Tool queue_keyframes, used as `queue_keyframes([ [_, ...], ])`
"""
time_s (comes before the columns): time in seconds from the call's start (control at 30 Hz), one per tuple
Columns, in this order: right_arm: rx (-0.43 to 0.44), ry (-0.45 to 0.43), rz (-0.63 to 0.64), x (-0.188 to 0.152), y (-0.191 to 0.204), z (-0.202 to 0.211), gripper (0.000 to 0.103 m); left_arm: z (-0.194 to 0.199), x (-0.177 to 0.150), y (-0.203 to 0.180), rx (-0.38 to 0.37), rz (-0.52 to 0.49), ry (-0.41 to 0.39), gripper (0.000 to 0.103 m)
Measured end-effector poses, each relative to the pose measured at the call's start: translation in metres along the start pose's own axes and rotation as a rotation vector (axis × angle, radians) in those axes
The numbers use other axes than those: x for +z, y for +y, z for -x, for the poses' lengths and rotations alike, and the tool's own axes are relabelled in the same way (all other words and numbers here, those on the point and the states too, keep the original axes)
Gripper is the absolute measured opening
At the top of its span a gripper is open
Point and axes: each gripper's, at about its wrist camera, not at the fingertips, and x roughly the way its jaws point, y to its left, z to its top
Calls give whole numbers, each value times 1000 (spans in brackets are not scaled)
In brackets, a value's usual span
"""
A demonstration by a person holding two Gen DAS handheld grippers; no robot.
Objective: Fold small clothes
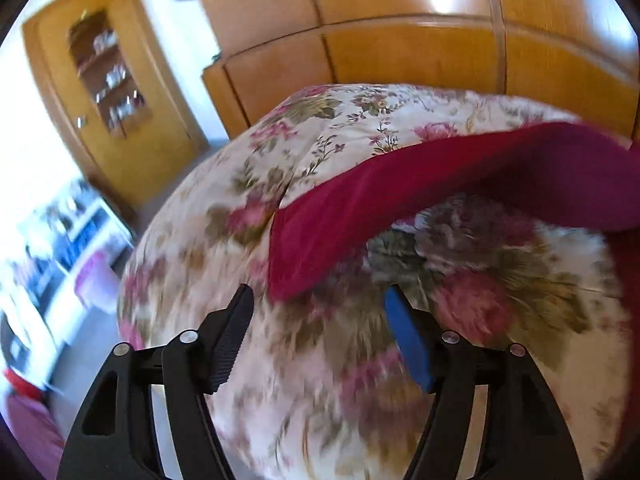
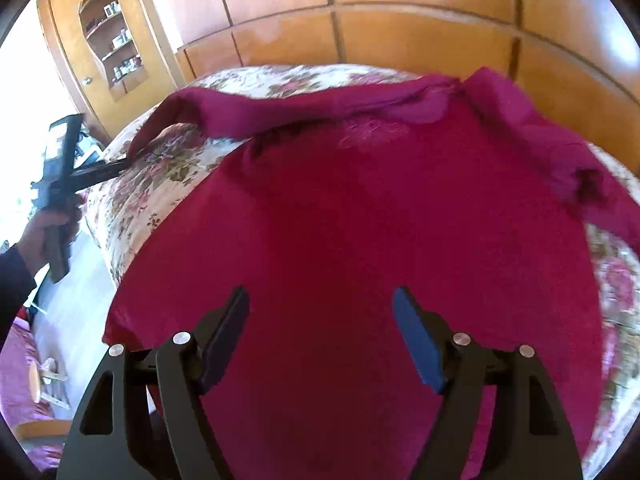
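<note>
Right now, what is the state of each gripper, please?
Left gripper: open, holding nothing, at the red shirt's sleeve.
Right gripper: open, empty, above the shirt.

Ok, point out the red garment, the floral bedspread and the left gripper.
red garment (image 2: 360,240), right wrist view, middle of its body.
floral bedspread (image 1: 360,128), left wrist view, bare far part.
left gripper (image 1: 318,316), left wrist view, midway between its open fingertips.

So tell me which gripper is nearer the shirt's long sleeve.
Left. The left gripper hangs open just short of the sleeve end on the floral bedspread. The right gripper hangs open over the shirt's body, away from that sleeve.
</note>
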Motion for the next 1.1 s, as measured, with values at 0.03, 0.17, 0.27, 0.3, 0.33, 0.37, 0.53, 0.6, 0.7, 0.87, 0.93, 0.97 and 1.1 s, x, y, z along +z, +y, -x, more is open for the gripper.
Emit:
queue_keyframes([
  [0.03, 7, 8, -10, 1, -1, -2, 74, -10, 6, -1, 15, -10, 7, 43],
  [0.17, 19, 17, -45, 14, -13, -7, 75, -25, 21, 18, 7, 47, 30, 4],
  [0.27, 32, -2, -58, 32, -21, -14, 75, -10, 27, 45, -104, 148, 17, 4],
  [0.3, 35, -8, -57, 37, -23, -16, 75, -1, 28, 54, -141, 182, 10, 3],
  [0.33, 39, -13, -53, 46, -25, -23, 75, 12, 29, 68, -194, 227, 0, 3],
  [0.37, 41, -15, -49, 54, -26, -28, 75, 20, 30, 76, -228, 256, -5, 3],
  [0.53, 44, -15, 13, 94, -19, -67, 75, 87, 30, 116, -363, 347, -66, 3],
  [0.6, 16, -14, 51, 112, -11, -85, 74, 114, 30, 124, -368, 346, -92, 3],
  [0.7, -42, -46, 77, 142, -1, -108, 72, 127, 34, 133, -425, 391, -64, 3],
  [0.87, -111, -110, 78, 205, 7, -132, 71, 95, 54, 136, -424, 427, 41, 3],
  [0.93, -179, -111, 102, 226, 10, -147, 71, 75, 65, 138, -413, 450, 84, 3],
  [0.97, -203, -109, 110, 232, 9, -152, 71, 58, 75, 140, -404, 468, 120, 3],
  [1.1, -295, -103, 77, 257, -6, -167, 71, -12, 88, 157, -386, 613, 293, 7],
])
